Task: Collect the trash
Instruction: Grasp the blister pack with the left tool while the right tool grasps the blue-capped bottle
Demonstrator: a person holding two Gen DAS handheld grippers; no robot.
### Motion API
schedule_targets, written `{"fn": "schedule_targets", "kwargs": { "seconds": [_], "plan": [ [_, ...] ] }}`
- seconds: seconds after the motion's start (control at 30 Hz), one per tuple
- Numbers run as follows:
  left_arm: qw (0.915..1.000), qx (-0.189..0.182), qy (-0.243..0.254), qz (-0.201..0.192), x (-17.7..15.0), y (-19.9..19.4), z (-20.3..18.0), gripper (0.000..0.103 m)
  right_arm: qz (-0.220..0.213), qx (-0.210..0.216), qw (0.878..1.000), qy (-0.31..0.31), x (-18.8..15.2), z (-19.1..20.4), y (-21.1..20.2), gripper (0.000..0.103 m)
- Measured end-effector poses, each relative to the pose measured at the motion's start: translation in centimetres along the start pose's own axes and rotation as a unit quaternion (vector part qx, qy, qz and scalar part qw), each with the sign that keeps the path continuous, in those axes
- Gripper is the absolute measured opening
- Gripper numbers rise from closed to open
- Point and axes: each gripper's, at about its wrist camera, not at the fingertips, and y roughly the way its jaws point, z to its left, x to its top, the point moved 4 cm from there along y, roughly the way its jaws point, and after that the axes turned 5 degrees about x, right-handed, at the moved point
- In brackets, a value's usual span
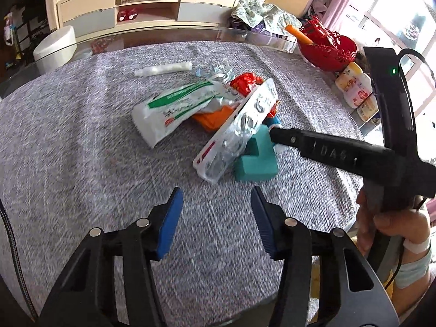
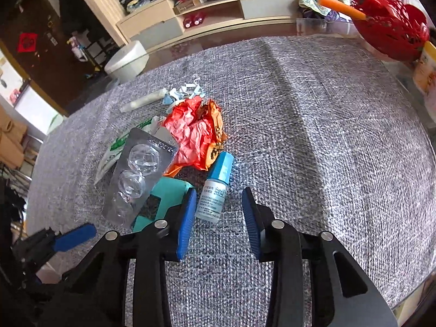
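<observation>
While the pile of trash is lying uncollected on the grey woven worktop (image 2: 313,125), the right claw (image 2: 219,219) is hovering with jaws spread around the base of a small blue-capped white bottle (image 2: 216,188), not pinching it. The left claw (image 1: 215,220) is standing spread and empty, just short of a clear plastic blister pack (image 1: 239,128) leaning on a teal block (image 1: 257,155). Judging by this, collection is only starting; a crumpled red wrapper (image 2: 193,133) is waiting too.

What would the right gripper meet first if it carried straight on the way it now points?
Most likely the small blue-capped bottle lying on the grey cloth: it sits just ahead of the right gripper, between its open fingers. Depth is hard to judge through the fisheye.
</observation>
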Motion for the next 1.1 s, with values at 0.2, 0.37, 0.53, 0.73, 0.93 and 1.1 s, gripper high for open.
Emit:
{"fn": "schedule_targets", "kwargs": {
  "seconds": [0.2,0.37,0.53,0.73,0.93,1.1],
  "plan": [
    [0.9999,-0.016,-0.001,0.006,1.2,1.7,-0.1,0.032,-0.003,-0.011,1.000,-0.005,0.2,-0.4,0.2,0.023],
    [0.9998,-0.021,0.001,0.006,1.9,2.6,-0.3,0.028,-0.007,-0.012,1.000,-0.011,0.3,-0.6,0.1,0.023],
    [0.9997,-0.023,0.009,0.001,2.1,2.7,-0.5,0.021,-0.007,-0.006,1.000,-0.006,-0.1,-1.0,-0.4,0.023],
    [0.9995,-0.021,0.018,-0.016,2.2,1.5,-1.2,0.005,-0.009,-0.008,1.000,0.000,-1.1,-1.4,-1.5,0.023],
    [0.9996,-0.011,0.018,-0.020,1.1,-0.3,-1.5,0.005,-0.013,-0.006,1.000,-0.005,-2.5,-1.0,-3.3,0.022],
    [0.9996,-0.002,0.012,-0.024,-1.4,-3.0,-1.5,0.005,-0.013,0.002,1.000,-0.012,-4.3,0.1,-5.1,0.022]
  ]
}}
